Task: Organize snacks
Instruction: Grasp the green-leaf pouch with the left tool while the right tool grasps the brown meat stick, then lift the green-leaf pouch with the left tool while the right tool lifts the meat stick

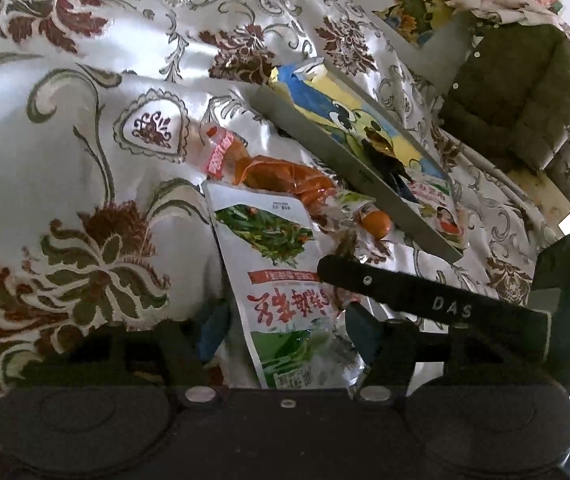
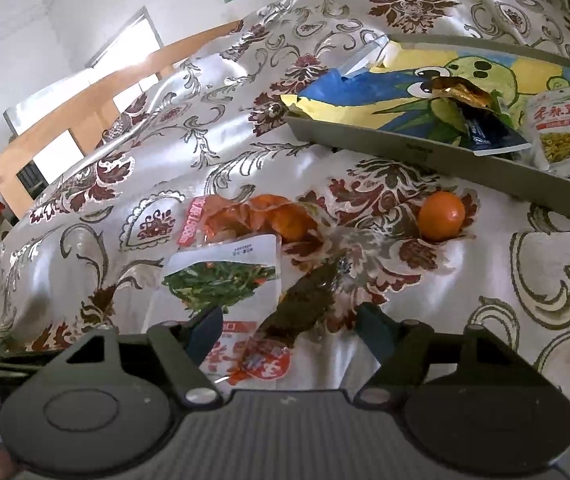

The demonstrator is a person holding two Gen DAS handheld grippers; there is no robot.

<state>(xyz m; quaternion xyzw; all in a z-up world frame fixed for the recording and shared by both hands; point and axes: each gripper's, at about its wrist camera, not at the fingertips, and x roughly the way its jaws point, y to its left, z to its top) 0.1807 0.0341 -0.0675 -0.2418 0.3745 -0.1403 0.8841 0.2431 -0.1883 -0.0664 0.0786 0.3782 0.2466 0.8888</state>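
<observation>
A white and green snack packet (image 1: 273,264) lies flat on the cloth between the blue pads of my left gripper (image 1: 287,332); the pads do not visibly press it. In the right wrist view my right gripper (image 2: 291,332) is open around a clear wrapper with a dark brown snack (image 2: 305,304), pads apart from it. One of that gripper's black fingers (image 1: 405,292) crosses the left wrist view. A clear bag of orange fruit (image 2: 253,216) and a loose orange (image 2: 443,216) lie beyond. The grey tray (image 2: 445,156) holds a yellow-blue cartoon bag (image 2: 405,88) and smaller packets (image 2: 565,132).
Everything rests on a shiny floral cloth (image 1: 85,120) with soft folds. An olive jacket (image 1: 517,92) hangs over something at the right of the left wrist view. A wooden frame (image 2: 85,100) and a white wall stand beyond the cloth's far left edge.
</observation>
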